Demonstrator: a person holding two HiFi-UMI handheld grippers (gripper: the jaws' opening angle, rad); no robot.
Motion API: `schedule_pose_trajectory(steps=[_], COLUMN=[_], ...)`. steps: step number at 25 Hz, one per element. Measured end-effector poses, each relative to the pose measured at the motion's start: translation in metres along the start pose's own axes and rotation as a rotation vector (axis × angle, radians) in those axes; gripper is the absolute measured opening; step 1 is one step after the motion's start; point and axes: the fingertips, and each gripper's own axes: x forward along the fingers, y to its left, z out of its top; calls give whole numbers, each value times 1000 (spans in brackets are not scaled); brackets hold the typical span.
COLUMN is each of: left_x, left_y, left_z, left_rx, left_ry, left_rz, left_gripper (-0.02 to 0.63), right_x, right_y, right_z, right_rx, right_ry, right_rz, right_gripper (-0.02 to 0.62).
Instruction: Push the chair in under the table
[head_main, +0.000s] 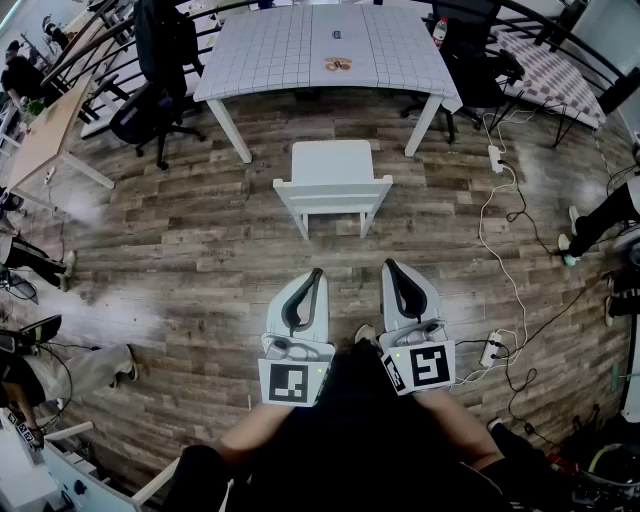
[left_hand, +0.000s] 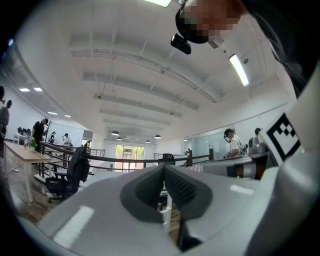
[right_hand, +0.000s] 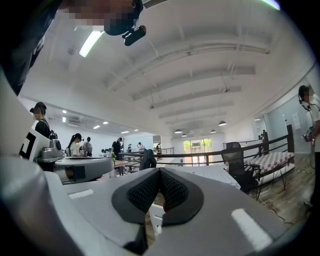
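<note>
Well, the white chair (head_main: 333, 178) stands on the wood floor (head_main: 190, 250), pulled clear of the near edge of the surface (head_main: 270, 50) and lined up with the gap between its two near legs (head_main: 230, 130). The left gripper (head_main: 314, 274) and right gripper (head_main: 391, 266) hang side by side, jaws closed on nothing, well short of the chair's back, with bare boards between.

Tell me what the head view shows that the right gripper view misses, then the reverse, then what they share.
Head view only: the whole white chair, standing clear of the table, and a power strip with cables on the wood floor. Right gripper view only: the ceiling light and people standing at the far left. Both: the white table and the right gripper, shut with nothing held.
</note>
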Motion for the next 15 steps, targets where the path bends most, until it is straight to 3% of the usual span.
schedule_pose_trajectory(steps=[6, 15], left_x=[4, 22], left_y=[1, 23], left_z=[-1, 0], left_rx=[10, 35], left_ry=[11, -15], left_rz=[30, 188], left_gripper=[9, 9], right_x=[-4, -10], right_y=[-11, -49], right_z=[8, 7], right_rx=[47, 5], right_ry=[-49, -54], right_rz=[19, 56], right_gripper=[-3, -3])
